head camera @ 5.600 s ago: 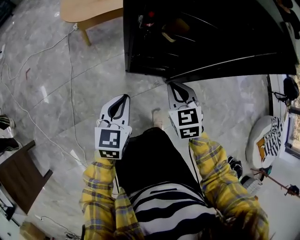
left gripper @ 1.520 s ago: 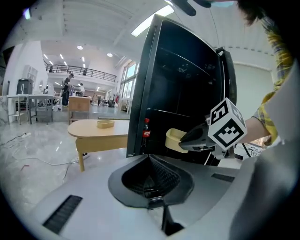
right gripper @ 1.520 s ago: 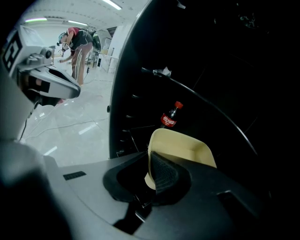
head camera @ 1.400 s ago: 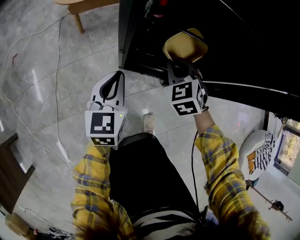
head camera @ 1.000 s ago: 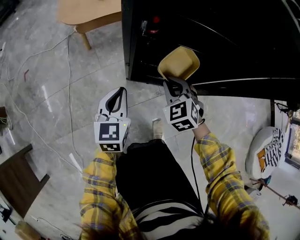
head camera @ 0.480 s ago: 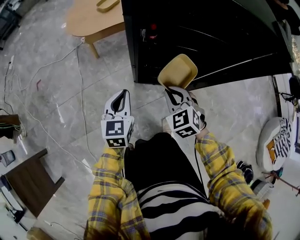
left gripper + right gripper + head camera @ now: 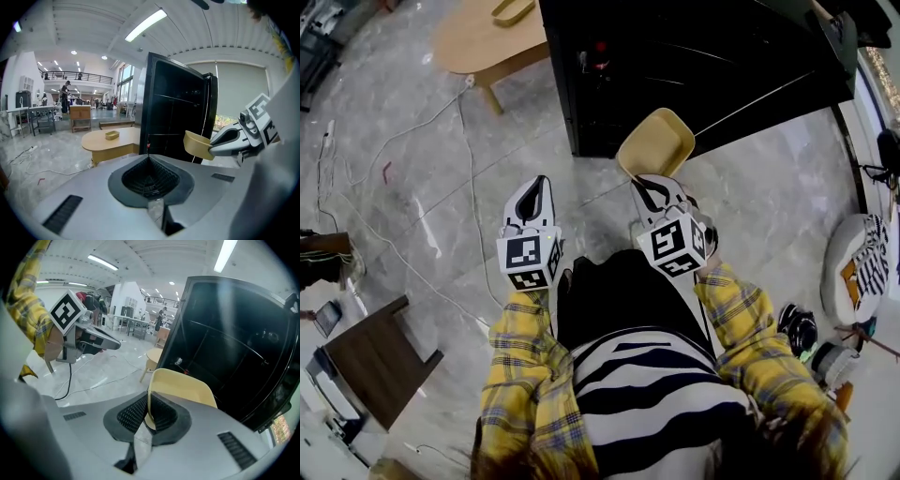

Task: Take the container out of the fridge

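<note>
Room: an open hall with a grey marble floor point(image 7: 412, 169), loose cables point(image 7: 472, 202) running across it, and a black fridge point(image 7: 703, 56) standing open ahead.
Container: a shallow yellow container point(image 7: 656, 142) is up in the air, just in front of the fridge's lower front edge. It looks clear of the shelves.
Right hand-held gripper point(image 7: 649, 185): nearly closed, its jaws pinch the near wall of the container. The right gripper view shows the thin rim clamped between the ribbed pads point(image 7: 159, 414).
Left hand-held gripper point(image 7: 534, 187): jaws together with nothing between them. It is held low beside the right one and well apart from the container.
Step in hand: carrying the container away from the fridge, judging by where it hangs.
How to do it well: the grip is on one edge only, so the container may tip. Hold it level and move it smoothly.
Watch for: the fridge's front corner, and the cables underfoot when stepping back.
Possible set-down: a wooden worktop point(image 7: 473, 42) stands to the left of the fridge. Approach its near edge slowly.
</note>
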A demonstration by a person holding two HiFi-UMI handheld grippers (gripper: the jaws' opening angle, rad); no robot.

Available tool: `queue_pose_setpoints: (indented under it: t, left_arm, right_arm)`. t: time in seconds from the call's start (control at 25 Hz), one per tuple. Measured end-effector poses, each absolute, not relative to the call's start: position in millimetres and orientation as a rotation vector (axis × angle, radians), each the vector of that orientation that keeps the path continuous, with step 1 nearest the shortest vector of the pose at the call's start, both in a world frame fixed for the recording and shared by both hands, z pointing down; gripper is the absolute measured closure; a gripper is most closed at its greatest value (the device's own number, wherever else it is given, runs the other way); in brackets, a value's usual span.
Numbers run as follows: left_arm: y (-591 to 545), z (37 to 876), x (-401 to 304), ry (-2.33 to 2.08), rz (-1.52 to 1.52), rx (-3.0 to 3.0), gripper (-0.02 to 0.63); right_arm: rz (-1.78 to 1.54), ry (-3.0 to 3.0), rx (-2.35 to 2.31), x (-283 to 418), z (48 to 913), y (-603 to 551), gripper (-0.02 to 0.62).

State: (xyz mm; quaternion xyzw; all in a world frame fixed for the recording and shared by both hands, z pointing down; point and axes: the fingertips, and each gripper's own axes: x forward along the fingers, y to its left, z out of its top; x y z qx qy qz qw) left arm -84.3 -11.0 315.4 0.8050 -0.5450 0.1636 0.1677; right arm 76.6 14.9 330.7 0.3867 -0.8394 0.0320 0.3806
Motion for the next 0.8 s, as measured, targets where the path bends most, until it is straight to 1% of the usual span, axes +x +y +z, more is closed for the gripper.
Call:
queue_pose_setpoints:
  t: [0.48, 0.8]
  left_arm:
    - [26, 295, -118, -1.612, 0.481, 2.265, 0.592]
    - [32, 286, -111, -1.615, 0.473, 2.275, 0.592]
  right_arm:
    - [0.132, -2.185, 1.034, 72, 304, 41, 0.555]
    - [0.132, -2.208, 1.042, 71, 294, 47, 0.555]
